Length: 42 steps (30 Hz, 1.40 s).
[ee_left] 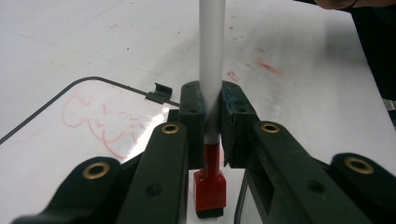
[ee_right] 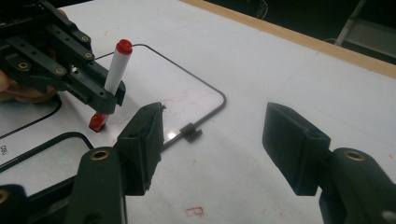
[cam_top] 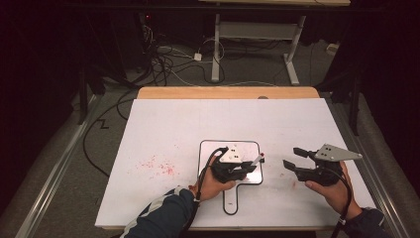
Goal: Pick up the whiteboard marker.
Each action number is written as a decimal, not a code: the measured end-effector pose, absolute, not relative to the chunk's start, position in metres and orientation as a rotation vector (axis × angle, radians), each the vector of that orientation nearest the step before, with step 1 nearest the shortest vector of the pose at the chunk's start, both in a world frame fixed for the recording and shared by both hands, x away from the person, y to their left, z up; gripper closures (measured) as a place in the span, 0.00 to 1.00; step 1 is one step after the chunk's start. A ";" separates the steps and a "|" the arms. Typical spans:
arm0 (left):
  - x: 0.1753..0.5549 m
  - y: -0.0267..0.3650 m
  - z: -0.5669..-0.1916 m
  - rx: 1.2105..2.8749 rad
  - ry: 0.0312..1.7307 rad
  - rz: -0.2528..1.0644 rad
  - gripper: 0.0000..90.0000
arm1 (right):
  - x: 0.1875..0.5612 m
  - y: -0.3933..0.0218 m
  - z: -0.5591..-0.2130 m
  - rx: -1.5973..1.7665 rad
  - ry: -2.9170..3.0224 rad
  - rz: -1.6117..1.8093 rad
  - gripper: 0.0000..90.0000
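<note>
Left gripper [cam_top: 250, 169] clamps marker [ee_right: 113, 74] on whiteboard [cam_top: 208, 148]; right gripper [cam_top: 293, 157] agape.

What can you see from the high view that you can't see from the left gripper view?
High view alone: the right gripper with its jaws apart, both hands, the wooden table edge, floor cables. Left gripper view alone: faint red scribbles on the small whiteboard, seen close. Both: the left gripper shut on the red-ended marker, the whiteboard, and the white table.
</note>
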State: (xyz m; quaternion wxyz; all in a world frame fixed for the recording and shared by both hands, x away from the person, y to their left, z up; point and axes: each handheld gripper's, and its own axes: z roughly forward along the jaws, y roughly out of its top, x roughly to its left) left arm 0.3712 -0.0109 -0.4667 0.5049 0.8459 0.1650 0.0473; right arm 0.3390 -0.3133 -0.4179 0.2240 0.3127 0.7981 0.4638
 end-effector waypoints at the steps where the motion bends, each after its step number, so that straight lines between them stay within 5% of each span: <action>1: 0.371 -0.012 -0.467 2.042 0.398 0.111 0.88 | 0.339 -0.313 -0.418 0.862 2.204 1.278 0.44; 14: 0.380 -0.056 -0.463 2.015 0.376 0.089 0.88 | 0.340 -0.314 -0.419 0.859 2.209 1.275 0.44; 32: 0.373 -0.011 -0.466 2.079 0.420 0.117 0.87 | 0.338 -0.313 -0.417 0.849 2.203 1.277 0.44; 42: 0.375 -0.048 -0.462 2.057 0.364 0.109 0.87 | 0.339 -0.313 -0.417 0.849 2.203 1.281 0.44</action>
